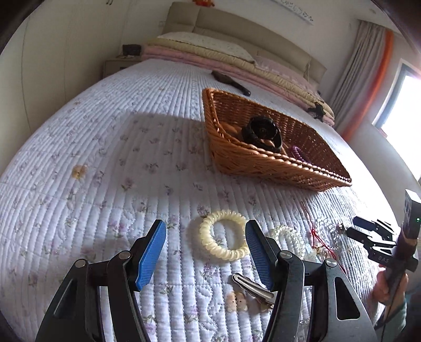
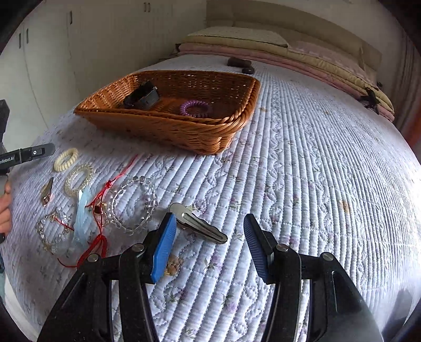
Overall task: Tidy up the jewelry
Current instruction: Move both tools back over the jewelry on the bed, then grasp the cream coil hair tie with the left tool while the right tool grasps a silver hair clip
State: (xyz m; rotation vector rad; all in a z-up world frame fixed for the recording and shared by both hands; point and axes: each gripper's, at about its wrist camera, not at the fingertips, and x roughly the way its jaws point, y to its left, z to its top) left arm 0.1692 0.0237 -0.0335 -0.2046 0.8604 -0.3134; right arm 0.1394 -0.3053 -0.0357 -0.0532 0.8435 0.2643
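Both grippers tilt steeply down toward the bed. Left gripper (image 1: 205,252) sits at bottom centre of its view, fingers apart w/ nothing between the pads; cream spiral hair tie (image 1: 223,235) lies on the quilt in the gap, close to the pad at picture-right, contact not clear. Right gripper (image 2: 209,246) at bottom centre of its view, jaws parted, nothing gripped; silver hair clip (image 2: 200,223) lies flat just ahead of the blue pad on the left, its tip reaching into the gap. In the left wrist view the right gripper also shows at the right edge, w/ a hand (image 1: 385,285) on its handle.

Quilt (image 2: 302,171) is white, stitched, small floral print. Wicker basket (image 2: 223,131) sits upper centre, holding a black clip (image 2: 142,97) & a purple spiral tie (image 2: 194,107). Left of frame, loose on the quilt: clear spiral tie (image 2: 79,179), clear bead bracelet (image 2: 133,202), red cord (image 2: 101,200), pale blue strip (image 2: 81,218), small metal clip (image 2: 47,190).

Folded pink & beige bedding (image 1: 210,52) + padded headboard (image 1: 236,21) at top; curtain (image 1: 352,60) and bright window (image 1: 402,105) upper right; white wardrobe doors (image 2: 65,52) upper left
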